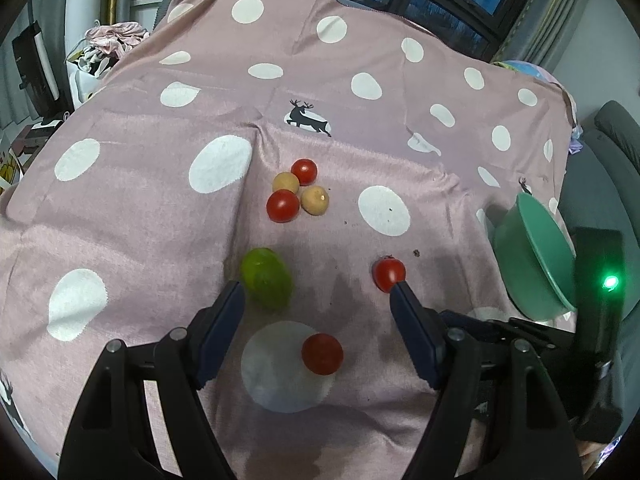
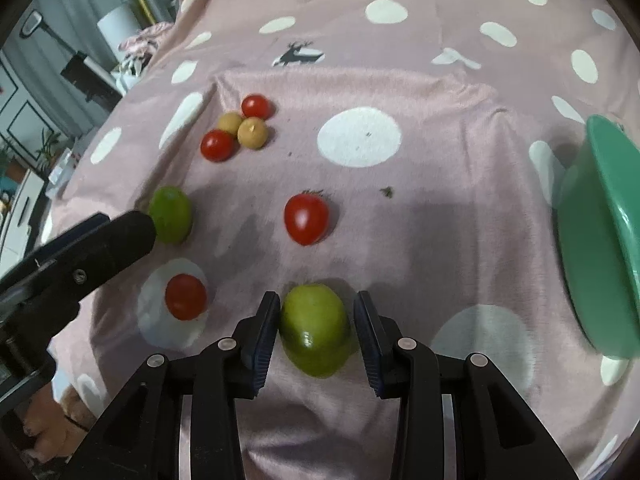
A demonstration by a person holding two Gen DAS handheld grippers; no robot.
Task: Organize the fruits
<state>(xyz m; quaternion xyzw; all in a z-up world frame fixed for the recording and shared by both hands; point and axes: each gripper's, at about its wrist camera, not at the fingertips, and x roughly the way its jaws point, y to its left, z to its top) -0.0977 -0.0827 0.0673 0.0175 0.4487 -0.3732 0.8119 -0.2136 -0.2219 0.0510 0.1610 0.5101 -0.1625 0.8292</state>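
My left gripper is open above the pink dotted cloth. A red tomato lies between its fingers, a green fruit by its left fingertip and a second red tomato by its right fingertip. My right gripper is open around another green fruit; the left finger touches it, the right finger stands just apart. Further out lie two tomatoes and two tan fruits in a cluster, which also shows in the right wrist view. A green bowl stands at the right, also in the right wrist view.
The cloth-covered table ends at the far edge below dark windows. Clothes and boxes sit off its left side. The left gripper's body crosses the left of the right wrist view. Small crumbs dot the cloth.
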